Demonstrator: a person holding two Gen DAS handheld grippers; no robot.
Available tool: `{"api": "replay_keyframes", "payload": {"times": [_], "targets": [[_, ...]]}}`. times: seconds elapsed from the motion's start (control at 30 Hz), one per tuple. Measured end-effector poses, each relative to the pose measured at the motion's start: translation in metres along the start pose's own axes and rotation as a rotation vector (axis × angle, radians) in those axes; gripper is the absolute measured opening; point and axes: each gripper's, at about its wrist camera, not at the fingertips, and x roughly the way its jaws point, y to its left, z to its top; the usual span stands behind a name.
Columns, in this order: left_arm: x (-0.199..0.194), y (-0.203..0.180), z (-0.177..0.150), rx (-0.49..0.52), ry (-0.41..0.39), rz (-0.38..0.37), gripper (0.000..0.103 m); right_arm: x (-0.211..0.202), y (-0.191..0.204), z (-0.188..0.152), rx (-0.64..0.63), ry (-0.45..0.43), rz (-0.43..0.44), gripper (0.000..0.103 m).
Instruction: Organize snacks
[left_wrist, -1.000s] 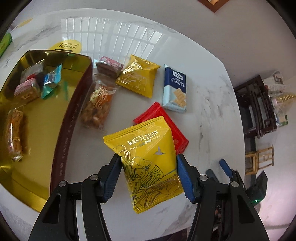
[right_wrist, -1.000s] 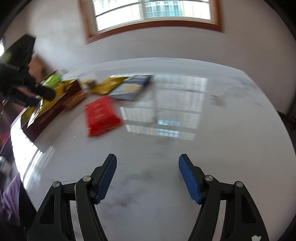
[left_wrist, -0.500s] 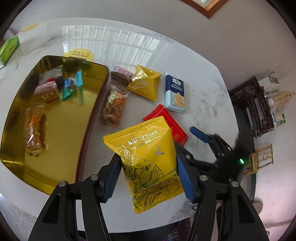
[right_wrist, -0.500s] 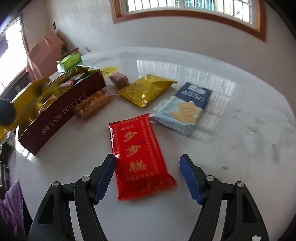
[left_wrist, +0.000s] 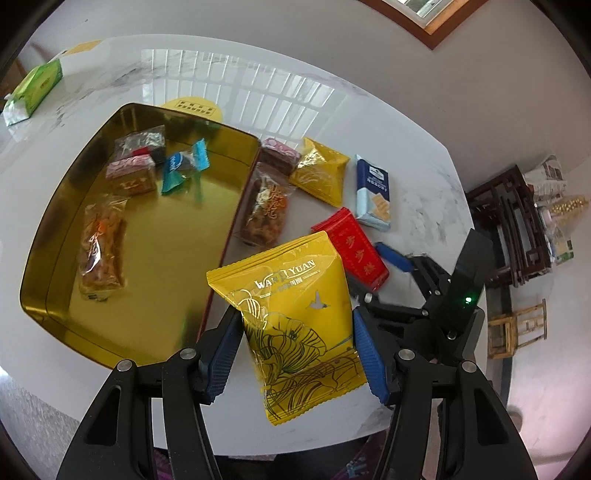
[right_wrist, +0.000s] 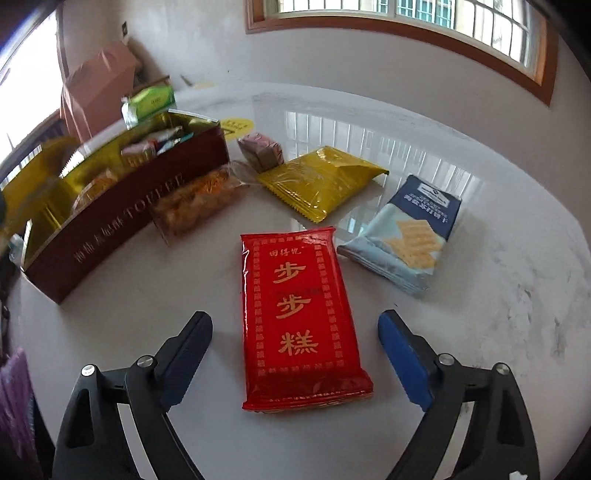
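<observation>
Between your right gripper's (right_wrist: 295, 354) just-widened jaws lies the red packet (right_wrist: 299, 314), untouched; your left gripper (left_wrist: 295, 350) clamps the yellow packet (left_wrist: 295, 317).

The white marble table (right_wrist: 480, 332) carries a red packet (right_wrist: 299, 317) lying flat between the right fingers (right_wrist: 402, 362), untouched; beyond them lie a blue cracker pack (right_wrist: 406, 236), a yellow pouch (right_wrist: 321, 181) and the gold tin (right_wrist: 122, 221).

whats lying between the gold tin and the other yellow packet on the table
A clear-wrapped snack bar and a pink-wrapped block, right beside the gold tin; the yellow packet lies past them. Clearest in the left wrist view.
</observation>
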Motion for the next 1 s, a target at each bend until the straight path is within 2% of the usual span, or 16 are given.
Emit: {"api": "replay_keyframes", "payload": {"times": [0.07,0.13,0.17,0.2,0.37,0.53,0.67,0.8,1.0], "targets": [[-0.003,0.002,-0.001,-0.002,-0.005,0.002,0.06,0.002,0.0,0.002,0.0,-0.002,-0.003,0.088],[-0.005,0.002,-0.002,0.0,-0.013,0.007,0.06,0.002,0.0,0.006,0.005,-0.011,-0.004,0.075],[-0.006,0.002,-0.001,-0.001,-0.014,0.007,0.06,0.001,-0.002,0.008,0.018,-0.017,-0.01,0.053],[-0.006,0.003,-0.001,-0.004,-0.015,0.006,0.06,0.0,-0.004,0.009,0.033,-0.016,-0.012,0.042],[-0.01,0.008,0.0,-0.013,-0.02,0.012,0.06,-0.009,-0.009,-0.002,0.076,-0.047,-0.053,0.04],[-0.017,0.015,-0.002,-0.02,-0.035,0.021,0.06,-0.041,-0.067,-0.031,0.331,-0.133,-0.129,0.04],[-0.026,0.022,-0.003,-0.017,-0.057,0.038,0.06,-0.065,-0.116,-0.065,0.538,-0.169,-0.239,0.04],[-0.032,0.031,-0.005,-0.019,-0.077,0.063,0.06,-0.079,-0.14,-0.084,0.629,-0.175,-0.313,0.04],[-0.034,0.048,-0.006,-0.04,-0.082,0.085,0.06,-0.083,-0.153,-0.094,0.71,-0.179,-0.325,0.04]]}}
